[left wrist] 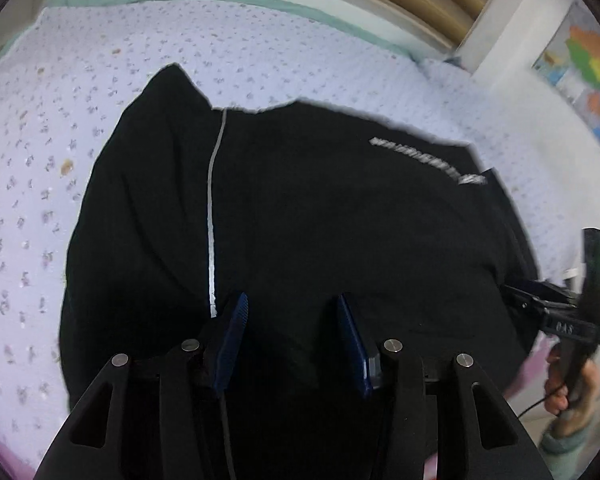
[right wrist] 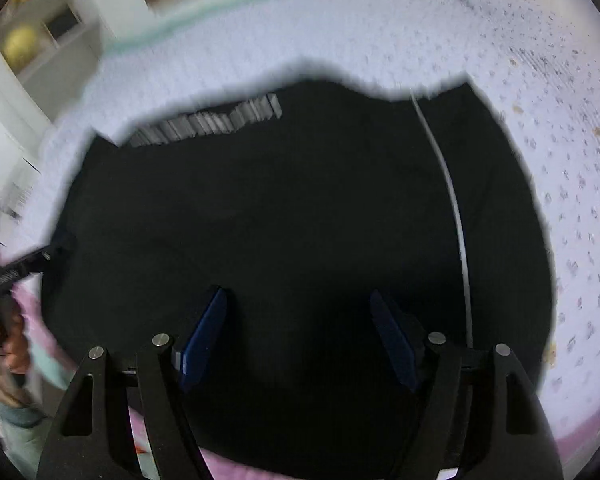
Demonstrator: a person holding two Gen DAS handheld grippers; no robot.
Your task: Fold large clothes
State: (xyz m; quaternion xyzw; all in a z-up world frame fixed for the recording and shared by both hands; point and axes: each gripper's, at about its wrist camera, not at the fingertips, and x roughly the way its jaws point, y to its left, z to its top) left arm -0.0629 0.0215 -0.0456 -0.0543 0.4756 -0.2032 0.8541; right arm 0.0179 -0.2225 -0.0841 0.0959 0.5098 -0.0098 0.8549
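Blue pads on the left claw (left wrist: 292,320) sit closest to the lens, spread apart with nothing pinched between them, just hovering over black fabric. Same deal with the right claw (right wrist: 300,320): its jaws stand even wider, nothing gripped, dark cloth below. Only one garment here, a big black top (left wrist: 300,220) lying on the bed (left wrist: 100,60), reaching from the near edge toward the middle, with the lilac flower-print sheet showing around its far side and both flanks. Counting details on it: one thin pale stripe (left wrist: 211,216) running from the far hem toward the near edge, and one strip of blurry grey lettering (left wrist: 428,160) toward the bed's right-hand side. In the left view the other claw's body pokes in at the right edge, held by a hand (left wrist: 568,384) with a teal cuff; in the right view the mirror of that shows at the left edge, a hand (right wrist: 4,344) on a black handle. No containers anywhere that I can make out. A colourful map (left wrist: 588,76) hangs on the wall past the bed's far right corner.
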